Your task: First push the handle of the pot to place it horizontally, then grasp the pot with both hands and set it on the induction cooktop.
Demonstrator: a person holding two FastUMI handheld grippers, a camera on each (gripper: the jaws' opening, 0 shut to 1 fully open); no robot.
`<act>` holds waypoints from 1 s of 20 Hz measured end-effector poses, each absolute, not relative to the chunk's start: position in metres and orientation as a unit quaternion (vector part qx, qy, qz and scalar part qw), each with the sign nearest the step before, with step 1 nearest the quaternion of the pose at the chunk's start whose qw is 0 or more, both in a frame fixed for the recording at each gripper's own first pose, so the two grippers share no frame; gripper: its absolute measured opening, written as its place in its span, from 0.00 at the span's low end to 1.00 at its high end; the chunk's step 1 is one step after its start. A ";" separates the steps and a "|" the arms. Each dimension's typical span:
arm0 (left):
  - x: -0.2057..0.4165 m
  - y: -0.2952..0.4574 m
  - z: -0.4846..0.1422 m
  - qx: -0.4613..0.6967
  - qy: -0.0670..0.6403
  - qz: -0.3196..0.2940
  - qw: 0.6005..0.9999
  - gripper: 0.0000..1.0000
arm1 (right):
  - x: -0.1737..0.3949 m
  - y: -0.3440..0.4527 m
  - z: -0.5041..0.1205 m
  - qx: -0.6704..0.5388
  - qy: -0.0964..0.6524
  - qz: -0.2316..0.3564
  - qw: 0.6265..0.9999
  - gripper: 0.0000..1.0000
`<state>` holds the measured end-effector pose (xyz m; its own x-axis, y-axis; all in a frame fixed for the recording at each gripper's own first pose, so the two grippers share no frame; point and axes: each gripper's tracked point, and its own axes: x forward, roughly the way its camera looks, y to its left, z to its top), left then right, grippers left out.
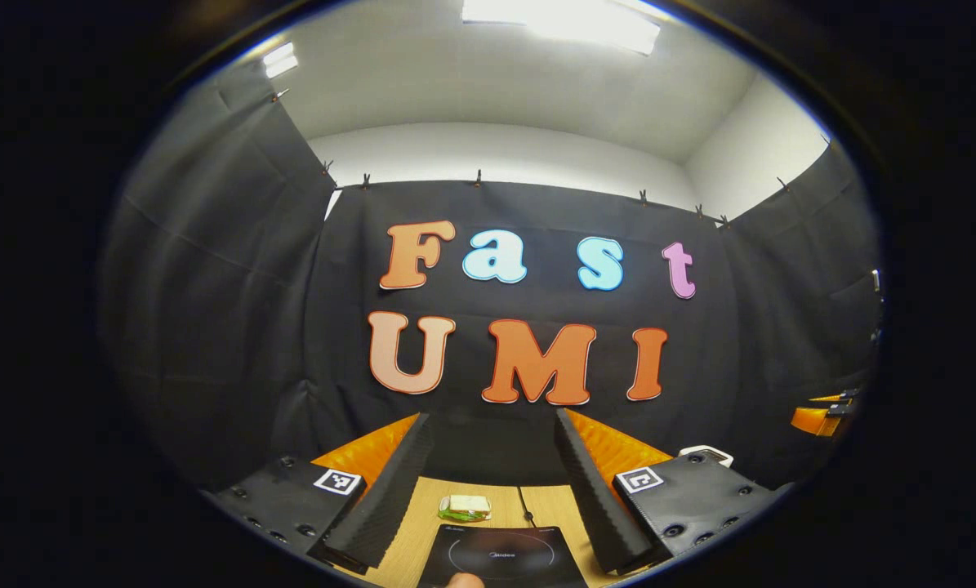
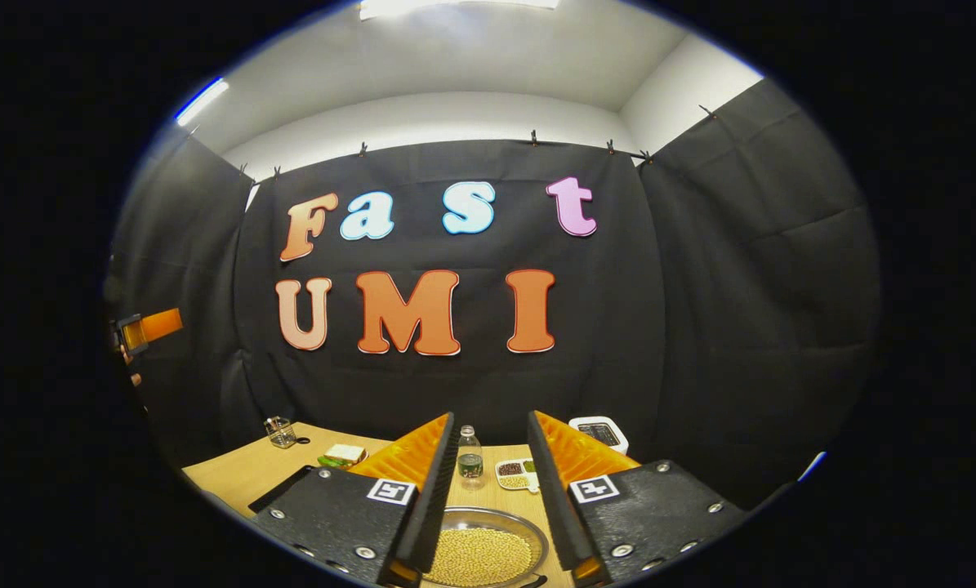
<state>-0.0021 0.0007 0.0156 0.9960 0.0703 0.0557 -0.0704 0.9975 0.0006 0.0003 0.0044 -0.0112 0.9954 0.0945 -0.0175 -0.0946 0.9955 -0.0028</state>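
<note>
In the right gripper view a round metal pot filled with yellow grains sits on the wooden table, low between my right gripper's fingers. The right gripper is open and above the pot, touching nothing. The pot's handle is hidden at the bottom edge. The black induction cooktop lies flat on the table below my left gripper, which is open and empty. The cooktop's corner appears left of the right gripper. A small tan rounded thing at the cooktop's near edge is too cut off to identify.
A sandwich and a cable lie behind the cooktop. Behind the pot stand a small bottle, a divided dish of beans, a white appliance and a glass jar. Black cloth walls close in the table.
</note>
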 end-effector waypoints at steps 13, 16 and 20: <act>-0.001 0.009 0.009 -0.003 -0.020 0.041 0.999 0.99 | -0.025 0.014 -0.100 0.013 0.087 0.059 0.994 0.00; -0.003 0.007 0.009 -0.005 -0.021 0.036 0.999 0.98 | -0.027 0.006 -0.123 0.017 0.102 0.047 0.994 0.00; -0.005 0.011 0.013 -0.001 -0.027 0.039 0.999 0.98 | -0.041 0.005 -0.161 0.032 0.146 0.048 0.988 0.00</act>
<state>-0.0052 0.0110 0.0131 0.9954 0.0785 0.0542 -0.0783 0.9969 -0.0044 -0.0405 0.0053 -0.1611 0.9530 0.1037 -0.2847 -0.0852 0.9934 0.0767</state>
